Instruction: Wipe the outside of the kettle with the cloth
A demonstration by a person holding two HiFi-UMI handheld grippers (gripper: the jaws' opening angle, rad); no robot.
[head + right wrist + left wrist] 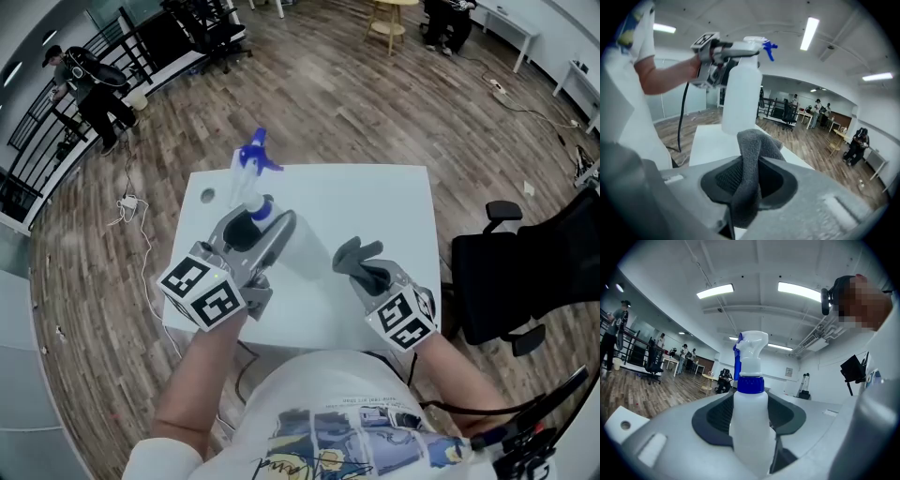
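My left gripper [267,225] is shut on a white spray bottle [249,187] with a blue trigger and collar, held upright above the white table [384,197]. In the left gripper view the pads clamp the bottle [750,418] just below its collar. A grey cloth [356,258] is bunched up and pinched in my right gripper [373,274], over the table's front right. The right gripper view has the cloth [752,159] sticking up between the jaws, with the bottle [740,93] and left gripper [723,49] raised ahead. No kettle shows in any view.
A black office chair [525,272] stands close to the table's right side. A cable [136,211] lies on the wooden floor at the left. Far off are a person [89,89] by black railings and a wooden stool [392,23].
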